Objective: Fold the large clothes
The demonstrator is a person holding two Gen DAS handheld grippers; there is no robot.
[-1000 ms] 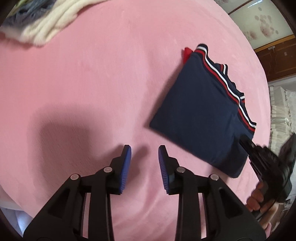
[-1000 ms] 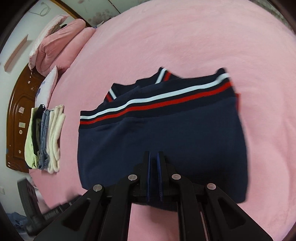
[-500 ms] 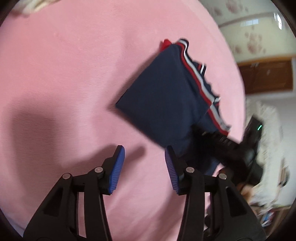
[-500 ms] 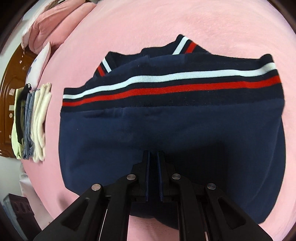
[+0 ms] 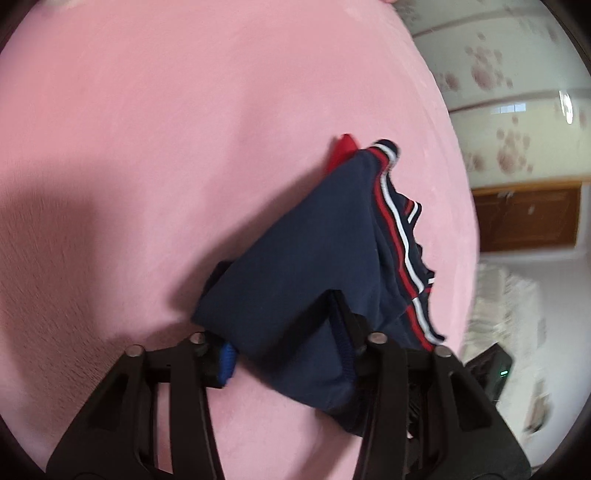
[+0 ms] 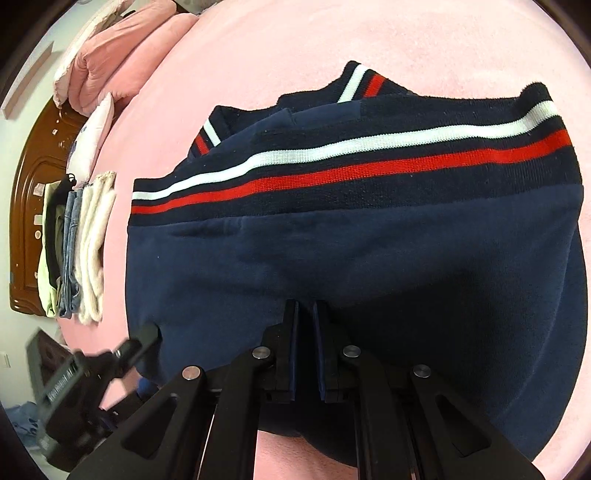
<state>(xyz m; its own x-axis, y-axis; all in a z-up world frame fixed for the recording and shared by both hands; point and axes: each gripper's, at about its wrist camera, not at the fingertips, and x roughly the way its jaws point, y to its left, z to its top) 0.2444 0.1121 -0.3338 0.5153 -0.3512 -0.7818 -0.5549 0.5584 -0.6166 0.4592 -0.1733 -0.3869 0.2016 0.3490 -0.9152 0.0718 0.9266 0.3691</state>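
A folded navy garment (image 6: 369, 258) with a white and a red stripe along its ribbed hem lies on the pink bedspread (image 6: 369, 29). My right gripper (image 6: 305, 314) is shut on the garment's near edge. In the left wrist view the same garment (image 5: 306, 266) sits between the fingers of my left gripper (image 5: 284, 332), which is open around its near corner; the cloth hides the fingertips. The left gripper also shows in the right wrist view (image 6: 144, 336) at the garment's left corner.
A stack of folded clothes (image 6: 77, 243) lies at the left of the bed, with pink pillows (image 6: 110, 55) and a wooden headboard (image 6: 26, 206) beyond. In the left wrist view the bed's edge (image 5: 469, 221) runs down the right, with white lace fabric (image 5: 509, 325) beyond it.
My left gripper has moved right and forward onto the garment's near corner, which now lies between its open fingers. The right gripper stays shut on the garment and has come closer to it.
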